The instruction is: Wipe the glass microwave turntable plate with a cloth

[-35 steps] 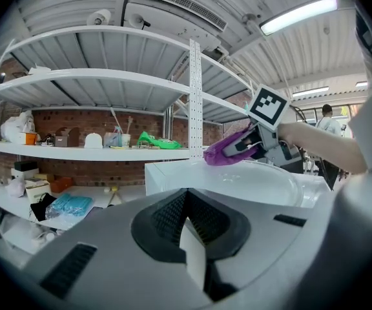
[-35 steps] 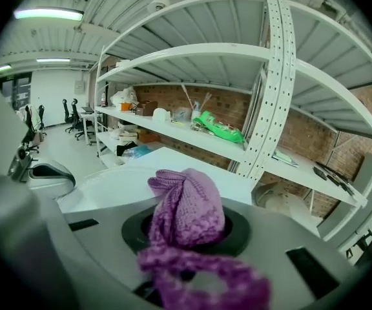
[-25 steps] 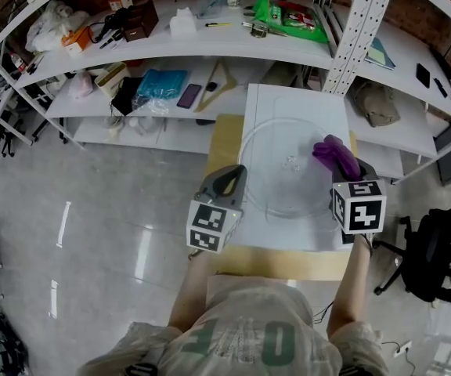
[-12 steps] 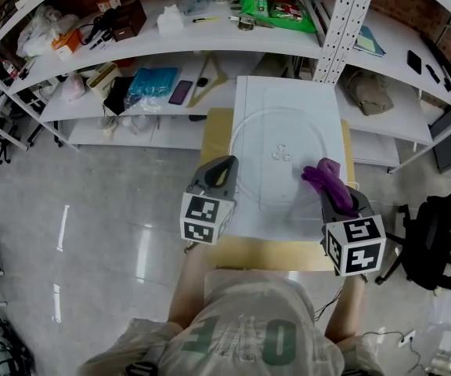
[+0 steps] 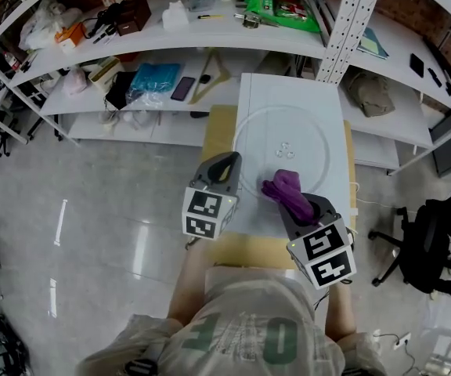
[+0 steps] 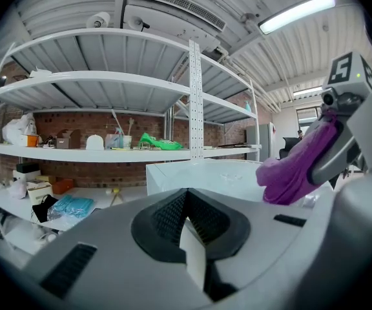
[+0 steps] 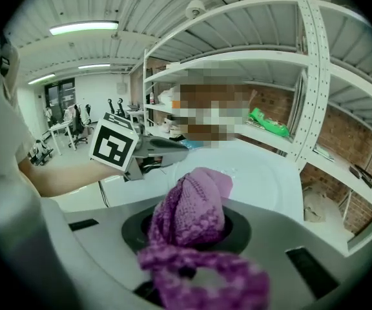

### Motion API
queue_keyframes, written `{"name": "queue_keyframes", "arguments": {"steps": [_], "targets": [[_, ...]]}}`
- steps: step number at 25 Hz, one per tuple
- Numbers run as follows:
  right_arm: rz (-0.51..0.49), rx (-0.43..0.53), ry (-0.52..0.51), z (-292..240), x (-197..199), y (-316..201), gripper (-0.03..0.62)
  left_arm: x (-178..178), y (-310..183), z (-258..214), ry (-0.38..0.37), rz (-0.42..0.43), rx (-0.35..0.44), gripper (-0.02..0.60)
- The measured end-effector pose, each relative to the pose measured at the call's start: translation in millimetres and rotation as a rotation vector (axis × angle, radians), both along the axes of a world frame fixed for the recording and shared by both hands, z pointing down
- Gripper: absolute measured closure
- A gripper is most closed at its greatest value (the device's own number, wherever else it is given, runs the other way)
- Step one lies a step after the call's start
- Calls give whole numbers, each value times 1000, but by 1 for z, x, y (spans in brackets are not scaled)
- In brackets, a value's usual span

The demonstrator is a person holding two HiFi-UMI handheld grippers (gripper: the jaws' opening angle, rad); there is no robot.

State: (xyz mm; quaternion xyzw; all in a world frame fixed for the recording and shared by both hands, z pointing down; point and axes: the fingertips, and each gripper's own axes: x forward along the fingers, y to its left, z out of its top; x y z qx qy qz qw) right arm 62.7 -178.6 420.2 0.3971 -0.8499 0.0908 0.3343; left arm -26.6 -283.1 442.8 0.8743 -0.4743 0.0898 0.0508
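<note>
The head view looks steeply down from above the person [image 5: 249, 335] onto the table [image 5: 249, 253] and floor [image 5: 92, 210]. The left gripper view sits low, facing the shelves [image 6: 76, 152], with the right gripper [image 6: 318, 173] at its right edge. The right gripper view, cloth [image 7: 196, 215] close before it, faces the left gripper [image 7: 183, 144]. All three share the plate [image 5: 308, 135].

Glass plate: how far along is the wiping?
Done: the purple cloth is picked up, clamped in the right gripper. In hand: it sits over the near edge of the glass plate, left gripper shut beside the left rim. Left: likely the rest; I can't tell clean glass from dirty.
</note>
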Motion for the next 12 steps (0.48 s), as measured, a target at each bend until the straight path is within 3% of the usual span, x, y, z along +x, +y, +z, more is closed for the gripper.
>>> {"name": "queue_keyframes", "arguments": {"steps": [5, 12], "targets": [[-81, -5, 14, 3, -33, -12, 540, 1, 1, 0, 13, 6, 1, 580], [-132, 72, 164, 7, -52, -59, 540, 1, 0, 4, 32, 14, 3, 580]]}}
